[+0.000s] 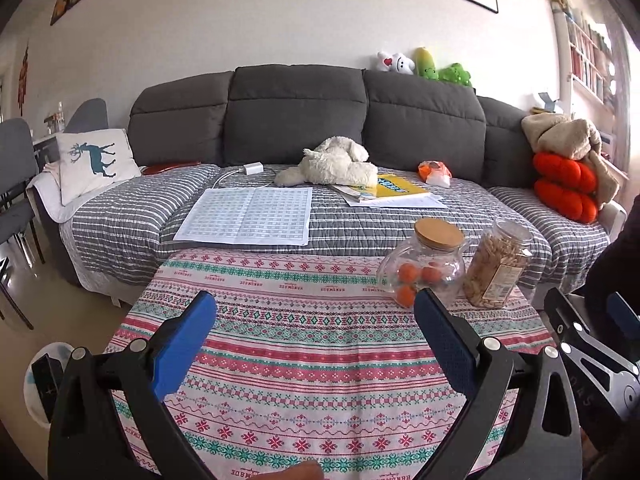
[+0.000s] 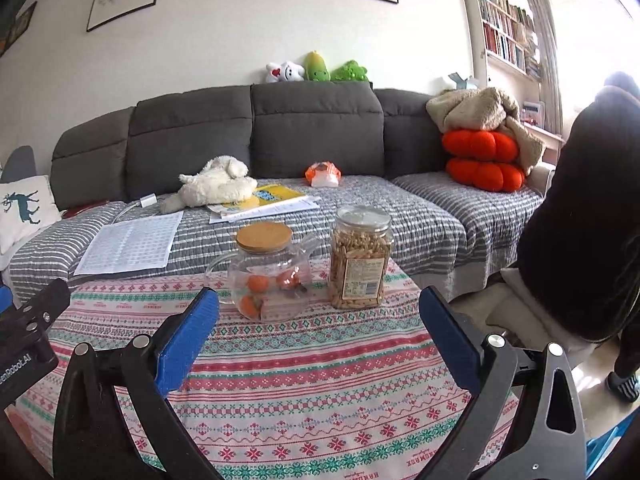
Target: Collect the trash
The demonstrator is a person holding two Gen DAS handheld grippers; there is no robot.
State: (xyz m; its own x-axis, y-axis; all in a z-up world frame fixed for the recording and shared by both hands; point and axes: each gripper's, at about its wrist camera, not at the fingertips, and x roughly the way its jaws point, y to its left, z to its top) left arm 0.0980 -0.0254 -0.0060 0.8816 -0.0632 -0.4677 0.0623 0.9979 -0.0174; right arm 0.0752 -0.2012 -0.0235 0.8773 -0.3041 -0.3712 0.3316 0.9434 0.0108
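Fingers [image 1: 188, 340] of both the left gripper [image 1: 316, 320] and right gripper [image 2: 320, 316] gape wide and empty over the desk [image 1: 320, 360], likely poised for a pickup, while the only apparent trash, an orange wrapper [image 1: 435, 172], lies well away on the sofa [image 1: 400, 232].

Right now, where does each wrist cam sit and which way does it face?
Left wrist: on the left gripper, jaws open, facing the sofa over the table; right gripper at its right edge.
Right wrist: on the right gripper, jaws open, same heading; left gripper at its left edge.
Shared: glass jug, snack jar.
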